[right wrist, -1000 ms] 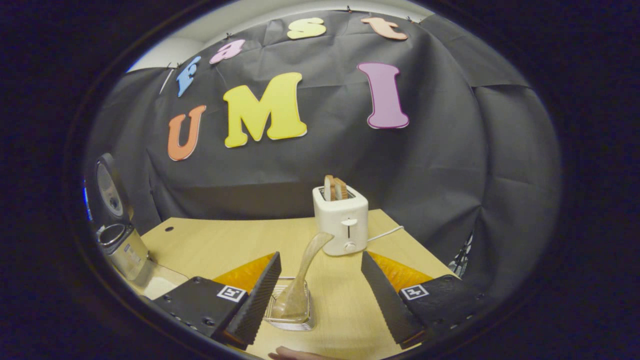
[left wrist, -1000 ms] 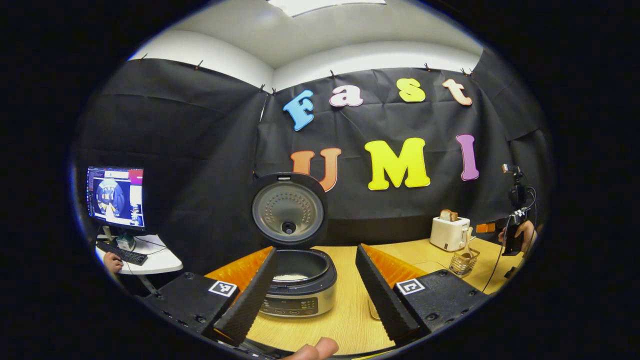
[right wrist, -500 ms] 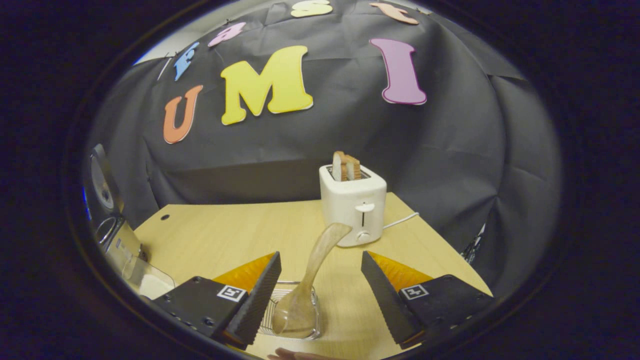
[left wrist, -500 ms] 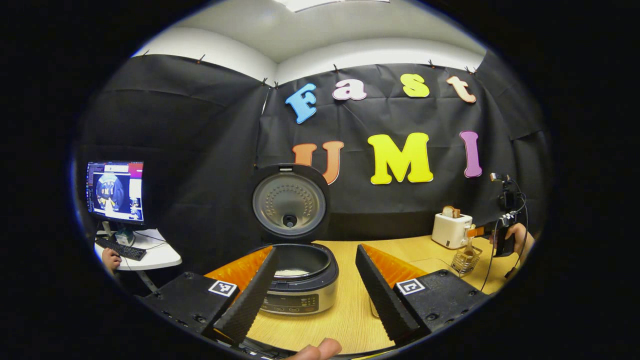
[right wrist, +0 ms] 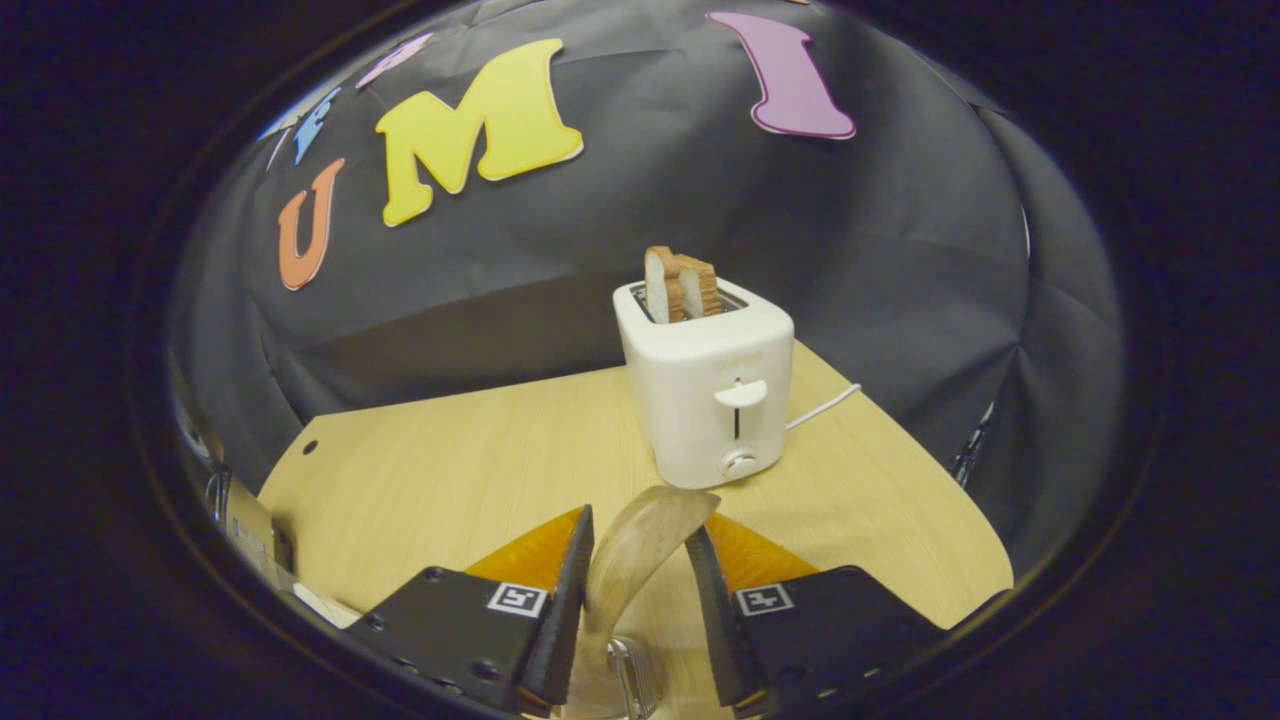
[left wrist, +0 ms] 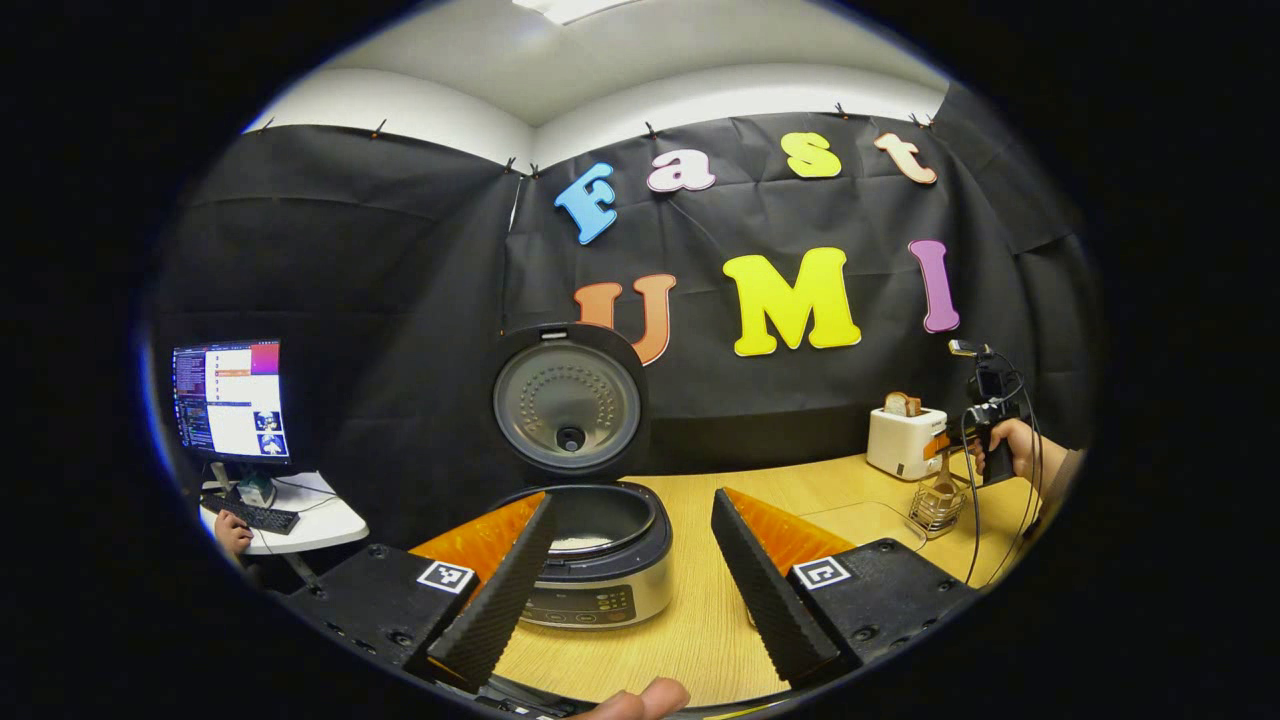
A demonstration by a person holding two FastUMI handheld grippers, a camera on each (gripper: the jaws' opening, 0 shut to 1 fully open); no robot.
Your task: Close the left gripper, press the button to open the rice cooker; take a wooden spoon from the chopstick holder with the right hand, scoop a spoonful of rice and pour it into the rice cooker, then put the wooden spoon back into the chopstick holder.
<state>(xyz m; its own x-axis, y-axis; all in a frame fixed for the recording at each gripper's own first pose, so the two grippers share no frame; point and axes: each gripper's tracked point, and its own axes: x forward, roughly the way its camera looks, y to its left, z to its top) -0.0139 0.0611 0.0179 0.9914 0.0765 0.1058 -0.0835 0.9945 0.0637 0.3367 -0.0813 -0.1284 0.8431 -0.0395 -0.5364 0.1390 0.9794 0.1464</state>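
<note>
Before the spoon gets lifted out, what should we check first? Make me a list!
1. Cooker lid open: ok, it stands upright.
2. Rice in the pot: ok, white grains show at the bottom.
3. Right gripper around the spoon: ok, its handle stands between the jaws.
4. Both fingers pressing on the spoon: cannot tell, thin gaps seem to remain.
5. Spoon in the holder: ok, its lower end is in the wire basket.
6. Left gripper out of the way: ok, open, in front of the cooker.

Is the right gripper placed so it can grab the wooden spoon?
Probably yes: the right gripper has the wooden spoon handle between its fingers, nothing blocking, though contact isn't clear.
</note>
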